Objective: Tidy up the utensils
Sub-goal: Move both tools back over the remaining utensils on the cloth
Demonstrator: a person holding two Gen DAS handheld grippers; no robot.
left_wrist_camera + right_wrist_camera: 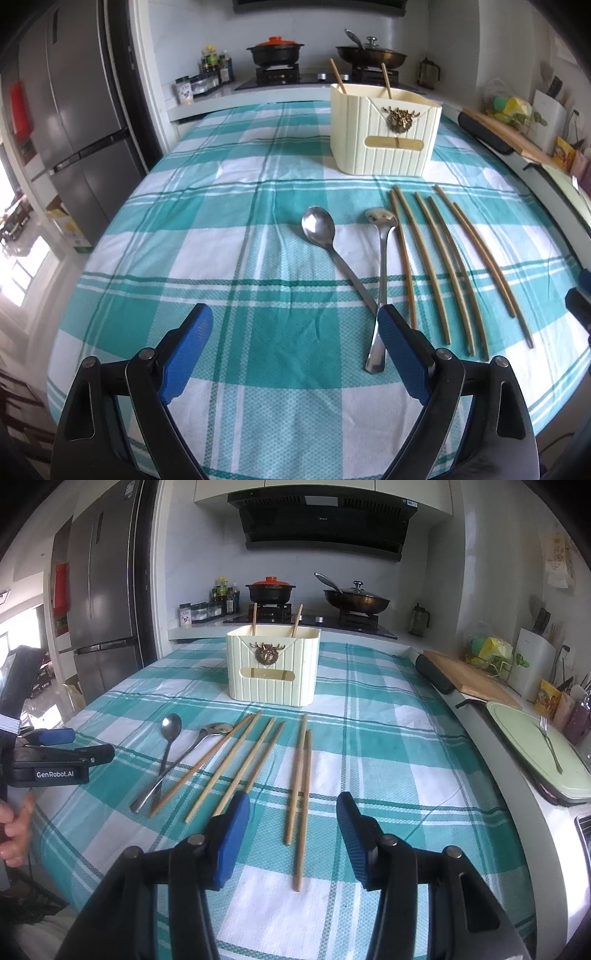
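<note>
**Both claws spread, nothing picked up**

Left claw [295, 321] spread wide and empty; two crossed spoons [380, 266] just ahead, right pad [397, 350] close beside one handle. Right claw [293, 814] half spread, empty, over a pair of chopsticks [299, 794]. Holder [273, 664] farther ahead, two sticks already inside.

Risk: crossed handles dragging both spoons at once; loose neighbouring chopsticks [229, 764] rolling if nudged. Nothing else between claws and holder.

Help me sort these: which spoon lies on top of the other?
The spoon beside the chopsticks; its handle crosses over the left spoon, whose bowl lies apart.
</note>
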